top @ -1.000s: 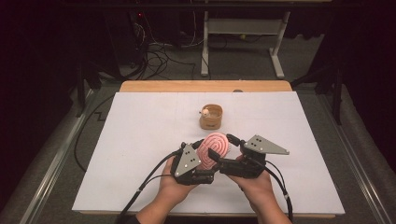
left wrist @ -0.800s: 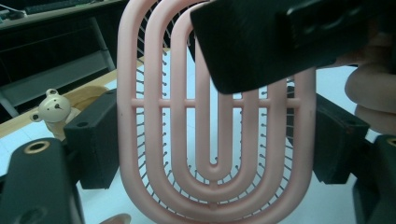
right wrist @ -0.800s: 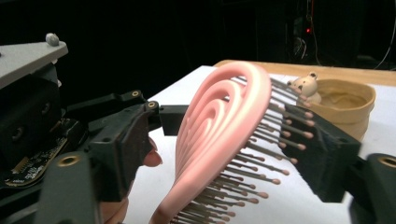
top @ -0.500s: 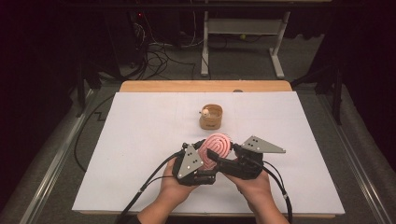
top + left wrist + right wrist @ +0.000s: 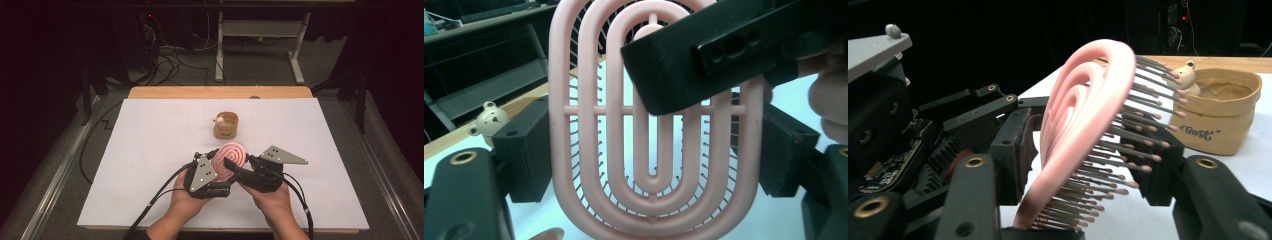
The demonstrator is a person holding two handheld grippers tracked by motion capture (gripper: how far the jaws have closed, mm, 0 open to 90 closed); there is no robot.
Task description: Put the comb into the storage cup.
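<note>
Between the two hands, near the front of the white desk (image 5: 150,150), stands a pink hairbrush (image 5: 230,159). It has an oval head made of rings, one inside the other, with slots between them. Thin bristles with small round tips stick out of one face. The brush is held up off the desk, and its head leans a little. The left gripper (image 5: 216,167) has it: in the left gripper view its black fingers (image 5: 526,150) press on the two long edges of the oval, one on each side. The right gripper (image 5: 239,167) comes in from the other side. In the right gripper view its fingers (image 5: 1013,150) stand on both sides of the head, one by the smooth back and one by the bristle tips. They have just been closing with the brush between them, and I cannot tell if they squeeze it yet. One of these fingers lies across the top of the brush in the left gripper view. Behind the brush, farther up the desk and well apart from it, sits a small tan pot (image 5: 226,125) with a tiny bear (image 5: 219,120) on its rim.
</note>
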